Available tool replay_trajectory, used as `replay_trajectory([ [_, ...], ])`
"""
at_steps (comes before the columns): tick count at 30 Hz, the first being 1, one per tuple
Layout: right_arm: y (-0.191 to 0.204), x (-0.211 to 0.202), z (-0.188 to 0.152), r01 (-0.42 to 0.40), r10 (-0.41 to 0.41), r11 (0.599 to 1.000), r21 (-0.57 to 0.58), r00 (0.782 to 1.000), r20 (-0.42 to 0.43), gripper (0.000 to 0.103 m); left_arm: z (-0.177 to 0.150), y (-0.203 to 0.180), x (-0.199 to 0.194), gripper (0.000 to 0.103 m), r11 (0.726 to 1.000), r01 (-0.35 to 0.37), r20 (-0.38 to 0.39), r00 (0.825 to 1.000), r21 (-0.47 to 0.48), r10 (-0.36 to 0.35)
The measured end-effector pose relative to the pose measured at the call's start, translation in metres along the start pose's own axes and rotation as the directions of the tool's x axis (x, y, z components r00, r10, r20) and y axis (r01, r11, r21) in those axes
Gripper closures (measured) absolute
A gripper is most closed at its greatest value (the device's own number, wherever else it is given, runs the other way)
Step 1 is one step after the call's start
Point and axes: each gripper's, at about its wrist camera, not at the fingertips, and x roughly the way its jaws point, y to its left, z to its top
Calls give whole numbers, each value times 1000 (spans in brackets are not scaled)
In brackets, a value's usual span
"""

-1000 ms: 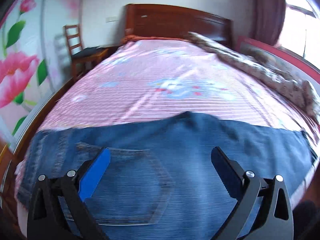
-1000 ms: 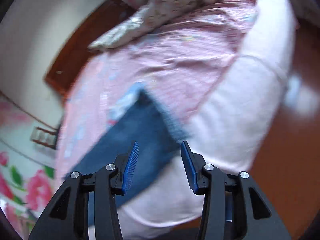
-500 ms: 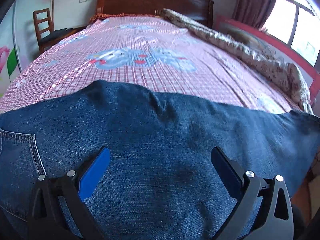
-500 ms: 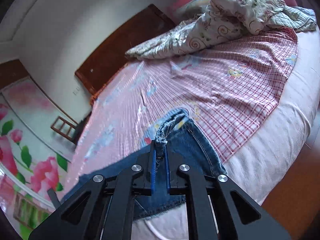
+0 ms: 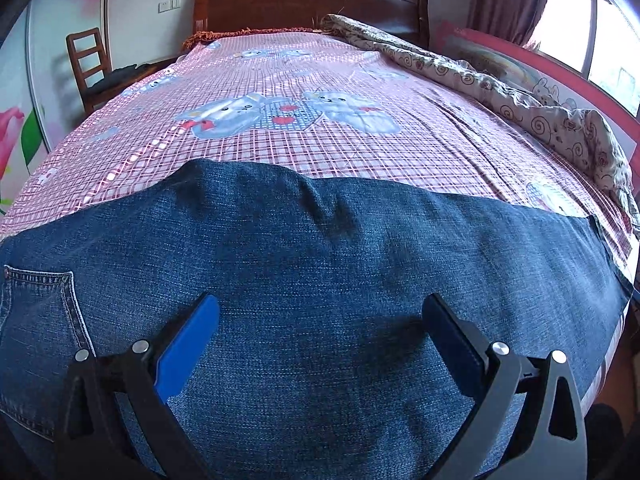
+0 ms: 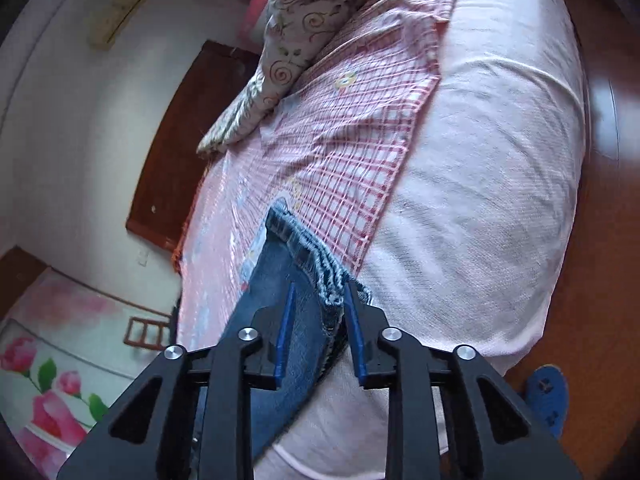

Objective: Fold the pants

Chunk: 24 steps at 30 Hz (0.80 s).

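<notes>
The left gripper (image 5: 320, 316) pointed steeply down over the jeans (image 5: 320, 280), its jaws spread wide with nothing clasped, while the right gripper (image 6: 319, 300) was rolled sideways at the frayed hem (image 6: 320, 264), its jaws having just been opening, the denim between them but the pads apparently not pressing it. The jeans were coarse blue denim with pale stitching and a patch pocket (image 5: 38, 308) at eight o'clock in the left view. They lay flat along the near edge of the pink checked sheet (image 5: 320, 128), long axis running nine to three o'clock, hem end at three.
</notes>
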Motion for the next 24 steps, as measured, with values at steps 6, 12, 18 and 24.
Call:
replay_trajectory([
  [6,-4,16,-6,18,-19,1000,-22,999,-42,70,0,2,0,2,1000,11,3,1000,-7,-11],
  [12,9,24,-8,28,-31,992,-125,999,-26,65,0,3,1,2,1000,20,7,1000,-12,-20],
  [18,10,27,-4,32,-43,985,-172,997,-59,80,0,3,1,2,999,29,11,1000,-17,-29],
  [24,19,27,-2,37,-43,986,-163,998,-38,82,-1,4,1,2,999,43,16,999,-26,-42],
])
